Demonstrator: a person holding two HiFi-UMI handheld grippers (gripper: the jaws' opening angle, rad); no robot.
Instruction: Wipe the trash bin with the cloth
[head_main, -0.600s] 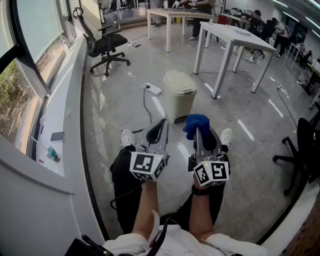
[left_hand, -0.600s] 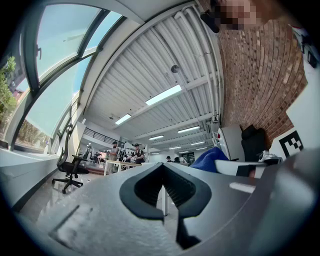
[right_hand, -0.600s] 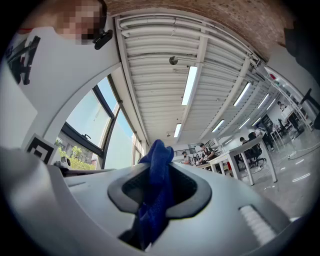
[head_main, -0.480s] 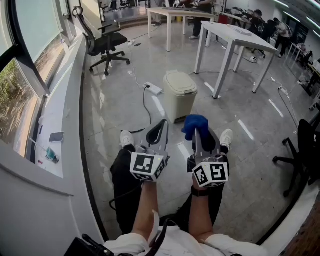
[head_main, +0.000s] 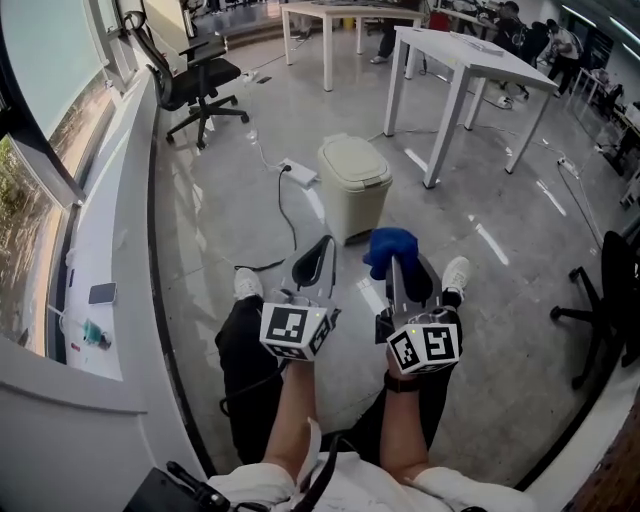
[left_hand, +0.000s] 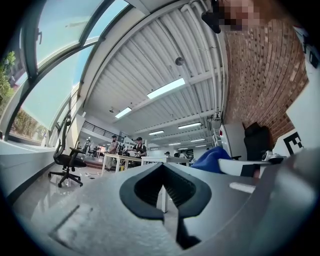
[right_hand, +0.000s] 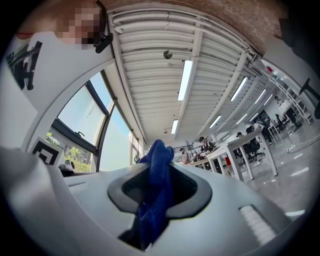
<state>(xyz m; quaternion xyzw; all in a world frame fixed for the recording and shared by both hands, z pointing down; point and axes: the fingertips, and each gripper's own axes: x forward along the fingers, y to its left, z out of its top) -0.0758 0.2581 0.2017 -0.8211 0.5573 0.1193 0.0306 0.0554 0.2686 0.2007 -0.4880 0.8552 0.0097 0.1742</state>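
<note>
A person looks down at both forearms, held forward side by side with the claws pointing ahead. The right claw (head_main: 396, 272) is clenched on a blue cloth (head_main: 391, 246), which bunches up past its tips. The left claw (head_main: 318, 262) is closed with nothing in it. The beige trash bin (head_main: 354, 188) stands on the floor (head_main: 230, 220) ahead, lid down, well apart from both claws. Wiping seems not yet begun. The next move likely calls for stepping closer and lowering the cloth onto the lid.

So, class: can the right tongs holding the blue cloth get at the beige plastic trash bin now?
Probably yes: only open floor lies between the right tongs, shut on the blue cloth, and the beige plastic trash bin.
</note>
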